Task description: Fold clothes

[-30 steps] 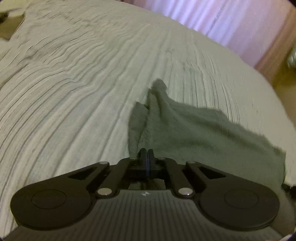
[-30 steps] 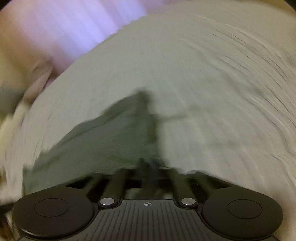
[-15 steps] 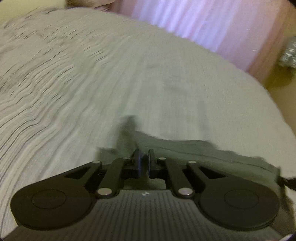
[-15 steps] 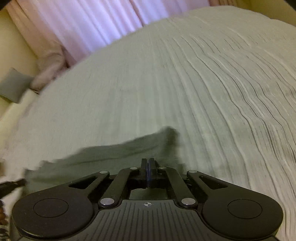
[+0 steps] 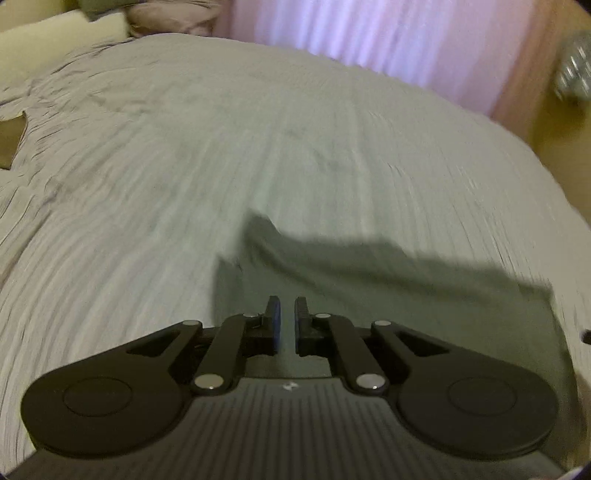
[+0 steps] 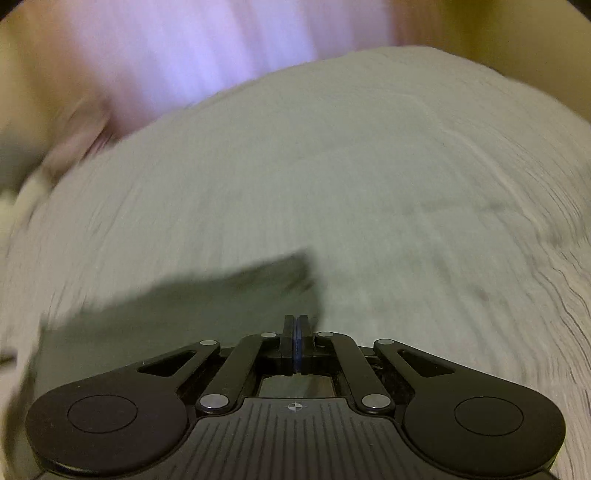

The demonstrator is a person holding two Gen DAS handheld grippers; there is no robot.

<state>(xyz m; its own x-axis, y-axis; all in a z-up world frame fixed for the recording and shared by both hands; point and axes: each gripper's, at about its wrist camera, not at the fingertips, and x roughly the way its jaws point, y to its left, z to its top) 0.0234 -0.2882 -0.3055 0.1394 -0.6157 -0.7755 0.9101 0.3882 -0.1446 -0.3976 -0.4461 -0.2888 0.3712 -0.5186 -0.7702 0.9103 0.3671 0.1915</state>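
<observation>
The dark green cloth (image 5: 388, 295) lies flat on the bedspread (image 5: 184, 166). The left gripper (image 5: 287, 321) has just been opening, nothing between its pads; the right gripper (image 6: 296, 345) is closed and empty.

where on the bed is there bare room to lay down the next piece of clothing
Bare bedspread runs from the green cloth up to the pillows and curtain, and right of the cloth in the right wrist view. Only the cloth's patch is taken.

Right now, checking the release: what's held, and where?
Left gripper: jaws have just been opening, nothing between them. Right gripper: jaws shut at a corner of the cloth; hold cannot be told.
</observation>
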